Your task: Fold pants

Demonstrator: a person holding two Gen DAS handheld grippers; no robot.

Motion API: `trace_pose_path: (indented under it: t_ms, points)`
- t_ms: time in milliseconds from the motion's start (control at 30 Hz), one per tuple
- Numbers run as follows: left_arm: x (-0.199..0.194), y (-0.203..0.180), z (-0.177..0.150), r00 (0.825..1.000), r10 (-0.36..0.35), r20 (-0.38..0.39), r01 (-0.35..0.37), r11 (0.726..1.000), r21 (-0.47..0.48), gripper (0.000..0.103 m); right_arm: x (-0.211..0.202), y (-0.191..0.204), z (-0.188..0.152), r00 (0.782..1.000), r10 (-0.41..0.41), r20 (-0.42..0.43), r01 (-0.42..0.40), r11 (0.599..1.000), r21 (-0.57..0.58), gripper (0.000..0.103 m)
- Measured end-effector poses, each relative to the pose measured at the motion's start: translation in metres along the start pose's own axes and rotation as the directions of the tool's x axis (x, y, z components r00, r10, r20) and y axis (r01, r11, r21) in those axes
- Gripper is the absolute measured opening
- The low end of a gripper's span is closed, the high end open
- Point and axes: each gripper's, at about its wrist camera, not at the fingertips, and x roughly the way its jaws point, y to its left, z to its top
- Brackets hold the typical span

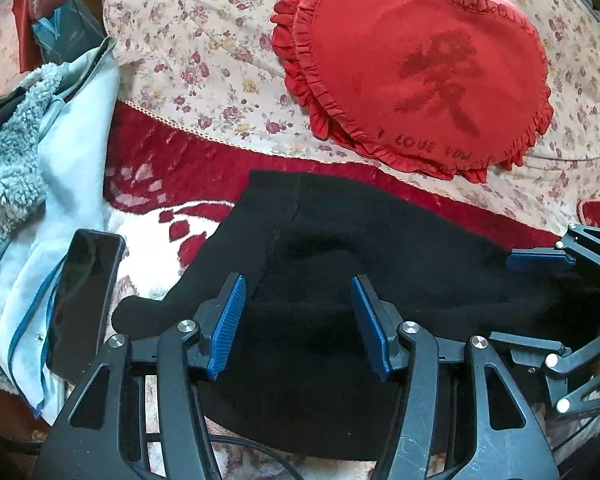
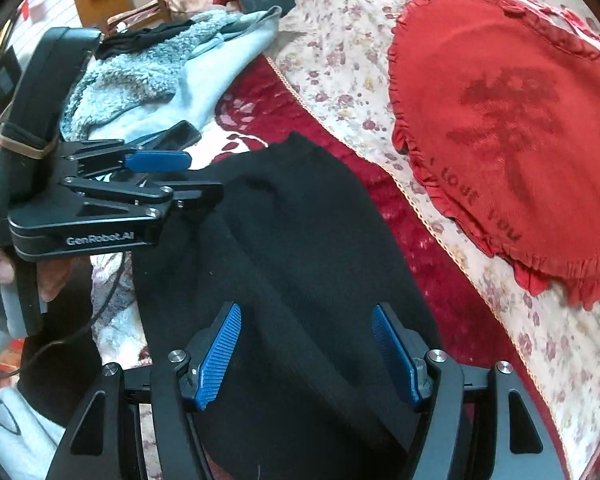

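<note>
Black pants [image 1: 340,248] lie folded in a thick bundle on the red and white blanket, also in the right wrist view [image 2: 300,240]. My left gripper [image 1: 298,292] is open just above the bundle's near part, nothing between its blue pads. It shows from the side in the right wrist view [image 2: 192,176] at the bundle's left edge. My right gripper [image 2: 306,320] is open over the pants with nothing between its pads. It shows at the right edge of the left wrist view [image 1: 536,280], by the bundle's right end.
A red heart-shaped cushion [image 1: 420,80] lies on a floral quilt [image 1: 204,60] behind the pants. A light blue fleece-lined jacket [image 1: 28,184] and a black phone [image 1: 84,300] lie to the left. A cable [image 2: 76,332] trails below the left gripper.
</note>
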Motion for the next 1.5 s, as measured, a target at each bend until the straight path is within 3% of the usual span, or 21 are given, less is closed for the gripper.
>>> trace_pose_path:
  t_ms: [767,1033,1100,1167,1267,1433,1500]
  points:
    - [0.011,0.005,0.003,1.0,0.002,-0.023,-0.002,1.0,-0.006,0.055,0.013,0.003,0.002,0.995,0.08,-0.06,-0.082,0.995,-0.048,0.067]
    - [0.019,0.007,0.0,0.999,0.008,-0.047,-0.008,1.0,-0.006,0.055,0.026,-0.009,0.0,0.981,0.171,-0.096,-0.171,0.985,0.008,0.066]
    - [0.019,0.008,-0.001,0.999,0.003,-0.052,-0.003,1.0,-0.011,0.055,0.027,-0.011,-0.001,0.974,0.197,-0.108,-0.193,0.98,0.046,0.058]
    - [0.016,0.01,-0.004,0.999,-0.004,-0.053,0.003,1.0,-0.017,0.055,0.023,-0.008,-0.004,0.967,0.238,-0.091,-0.232,0.97,0.074,0.041]
    - [0.009,0.012,-0.012,0.998,-0.014,-0.056,0.013,1.0,-0.016,0.055,0.01,0.012,-0.011,0.974,0.222,-0.056,-0.22,0.975,0.029,0.025]
    - [-0.015,0.017,-0.039,0.999,-0.027,-0.041,0.026,1.0,-0.008,0.055,-0.016,0.071,-0.035,0.98,0.195,-0.039,-0.198,0.975,-0.096,0.021]
    - [-0.027,0.022,-0.055,0.999,-0.035,-0.034,0.034,0.999,-0.011,0.055,-0.027,0.095,-0.052,0.975,0.22,-0.016,-0.221,0.968,-0.117,0.02]
